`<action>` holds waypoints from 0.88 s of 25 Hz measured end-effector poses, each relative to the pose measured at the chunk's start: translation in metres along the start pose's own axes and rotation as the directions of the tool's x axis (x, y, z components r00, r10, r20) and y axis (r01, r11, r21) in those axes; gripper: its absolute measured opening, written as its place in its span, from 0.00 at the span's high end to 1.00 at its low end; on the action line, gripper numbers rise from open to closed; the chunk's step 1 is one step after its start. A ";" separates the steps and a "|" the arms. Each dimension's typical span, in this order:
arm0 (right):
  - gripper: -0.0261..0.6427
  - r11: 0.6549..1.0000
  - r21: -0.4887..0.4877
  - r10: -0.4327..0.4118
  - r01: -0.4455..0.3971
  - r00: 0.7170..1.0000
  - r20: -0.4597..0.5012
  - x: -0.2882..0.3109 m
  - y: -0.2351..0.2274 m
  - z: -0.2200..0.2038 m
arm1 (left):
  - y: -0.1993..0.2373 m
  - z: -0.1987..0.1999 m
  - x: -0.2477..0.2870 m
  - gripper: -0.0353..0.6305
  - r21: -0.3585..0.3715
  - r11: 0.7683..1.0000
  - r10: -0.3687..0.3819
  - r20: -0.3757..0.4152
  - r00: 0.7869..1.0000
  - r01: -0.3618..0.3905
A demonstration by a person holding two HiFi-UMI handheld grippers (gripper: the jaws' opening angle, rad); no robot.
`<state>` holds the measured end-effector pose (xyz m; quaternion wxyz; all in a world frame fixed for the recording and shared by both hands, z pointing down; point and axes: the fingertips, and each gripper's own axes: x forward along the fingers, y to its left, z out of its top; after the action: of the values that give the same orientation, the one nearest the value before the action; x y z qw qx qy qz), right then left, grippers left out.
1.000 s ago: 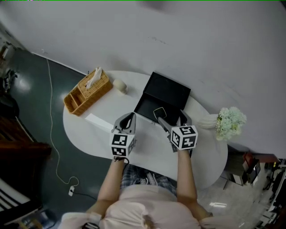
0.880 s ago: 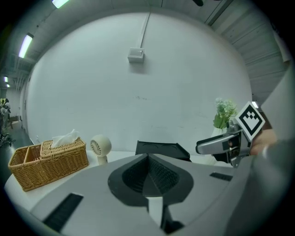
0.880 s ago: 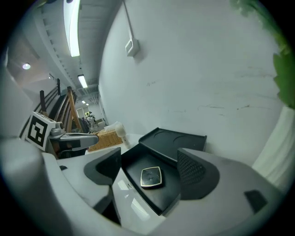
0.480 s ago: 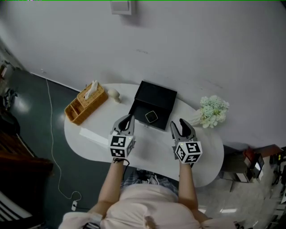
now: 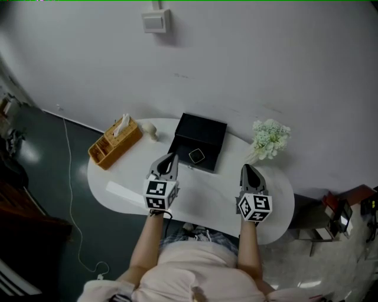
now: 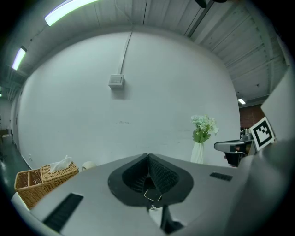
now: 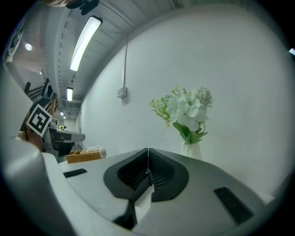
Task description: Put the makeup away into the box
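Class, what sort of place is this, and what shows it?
Probably a staged set in an industrial hall, not a home: white table by a bare wall, flowers and wicker basket on it, ribbed ceiling with strip lights.

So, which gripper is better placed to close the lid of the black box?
Left, probably. The left gripper sits just in front of the black box and points at it. The right gripper, whose jaws have just closed on nothing, is off to the side, near the flowers. Both are shut.
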<state>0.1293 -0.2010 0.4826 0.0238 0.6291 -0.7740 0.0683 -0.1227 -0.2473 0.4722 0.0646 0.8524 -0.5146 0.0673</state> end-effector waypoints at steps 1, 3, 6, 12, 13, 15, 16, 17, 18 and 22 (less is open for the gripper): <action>0.93 1.000 0.005 -0.007 0.007 1.000 0.008 -0.003 -0.002 0.001 | -0.001 0.002 -0.002 0.91 0.004 1.000 0.002 0.003 1.000 -0.002; 0.93 1.000 0.011 -0.013 0.012 1.000 0.021 -0.006 -0.005 0.003 | 0.000 0.005 -0.004 0.91 0.007 1.000 0.007 0.008 1.000 -0.007; 0.94 1.000 0.002 -0.017 0.017 1.000 0.024 -0.009 -0.007 0.005 | 0.001 0.006 -0.007 0.91 0.006 1.000 0.018 0.012 1.000 -0.018; 0.94 1.000 -0.003 -0.031 0.031 0.999 0.035 -0.012 -0.012 0.008 | -0.001 0.004 -0.008 0.91 0.007 1.000 0.018 0.010 1.000 -0.018; 0.94 0.999 0.011 -0.034 0.033 0.999 0.037 -0.011 -0.013 0.008 | -0.001 0.004 -0.007 0.91 0.005 1.000 0.018 0.010 1.000 -0.019; 0.94 0.999 0.020 -0.041 0.040 0.999 0.035 -0.010 -0.015 0.008 | 0.000 0.003 -0.007 0.91 0.003 1.000 0.019 0.009 1.000 -0.019; 0.94 0.999 0.012 -0.045 0.044 0.999 0.032 -0.010 -0.015 0.007 | 0.001 0.002 -0.006 0.91 0.001 1.000 0.018 0.007 1.000 -0.018; 0.94 0.999 0.002 -0.048 0.047 0.998 0.028 -0.009 -0.014 0.007 | 0.001 0.002 -0.006 0.91 0.000 1.000 0.018 0.006 1.000 -0.018; 0.94 0.999 -0.004 -0.049 0.049 0.998 0.025 -0.008 -0.014 0.007 | 0.002 0.001 -0.005 0.91 0.000 1.000 0.018 0.004 1.000 -0.018; 0.94 0.999 -0.012 -0.050 0.051 0.999 0.013 -0.005 -0.014 0.004 | 0.005 -0.001 -0.001 0.91 -0.002 1.000 0.016 0.000 1.000 -0.016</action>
<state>0.1441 -0.1996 0.4787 0.0244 0.6487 -0.7584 0.0591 -0.1275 -0.2482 0.4731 0.0650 0.8482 -0.5214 0.0673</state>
